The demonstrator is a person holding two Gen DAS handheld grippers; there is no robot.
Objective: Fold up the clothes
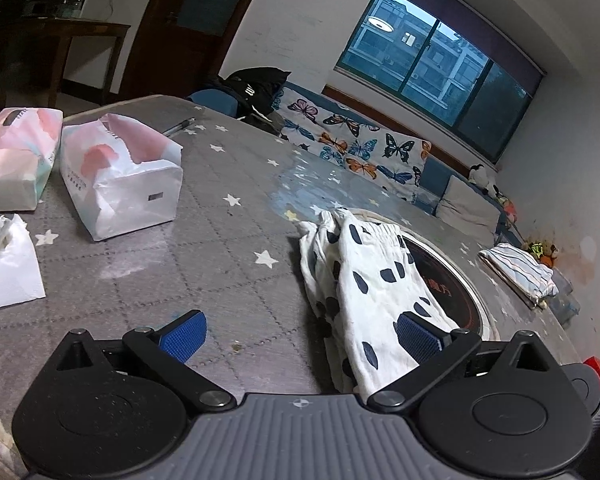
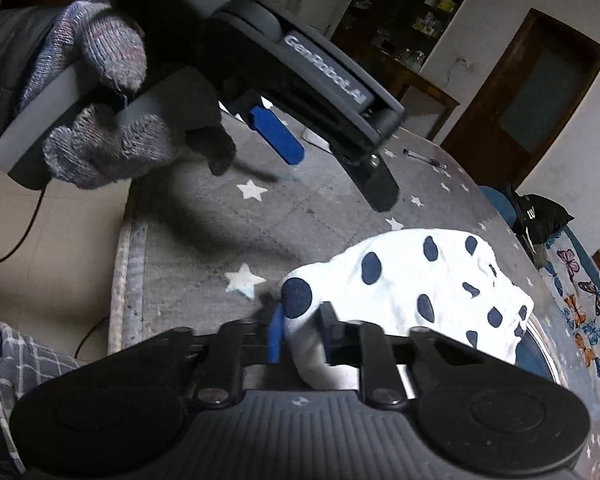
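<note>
garment: white cloth with dark navy spots [image 1: 376, 276], crumpled, partly folded lengthwise
pose: long strip running away from left wrist cam, elastic hem at far end
location: on the grey star-print surface [image 1: 204, 216], draped over a round dark inset
near end: bunched, pinched in right claw [image 2: 300, 330]

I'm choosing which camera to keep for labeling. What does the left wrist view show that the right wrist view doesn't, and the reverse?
Only the left wrist view shows the two tissue packs, the folded striped cloth and the window. Only the right wrist view shows the gloved hand holding the left tongs, and the right tongs shut on the spotted garment. Both show that garment, the star-patterned tablecloth and the pen.
</note>
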